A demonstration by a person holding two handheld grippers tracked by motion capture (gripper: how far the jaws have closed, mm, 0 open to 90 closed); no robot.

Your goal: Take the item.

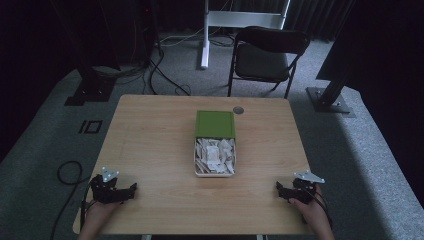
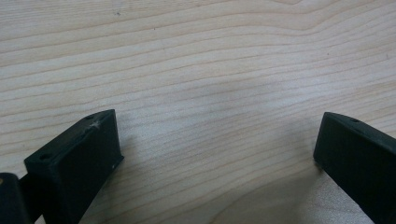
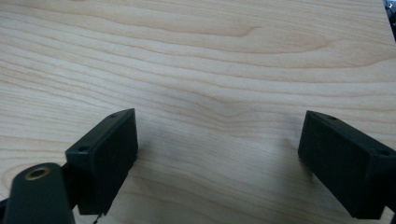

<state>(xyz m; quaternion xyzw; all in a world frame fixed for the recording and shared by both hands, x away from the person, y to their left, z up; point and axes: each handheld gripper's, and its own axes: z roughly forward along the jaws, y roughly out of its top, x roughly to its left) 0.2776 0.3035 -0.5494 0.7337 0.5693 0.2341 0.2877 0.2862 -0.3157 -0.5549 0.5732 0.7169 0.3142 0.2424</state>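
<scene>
Both grippers rest low at the table's [image 1: 150, 145] near corners, left gripper [image 1: 131, 189] and right gripper [image 1: 280, 188] spread wide, holding nothing. Between them, farther back, sits a paper-filled box [image 1: 214, 156] with green lid [image 1: 215, 124].

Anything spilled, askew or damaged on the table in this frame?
Nothing stands out. The white box of pale paper scraps sits square at the table's middle, its green lid slid back over the far half, nothing spilled. Left gripper and right gripper rest open at the near corners.
</scene>
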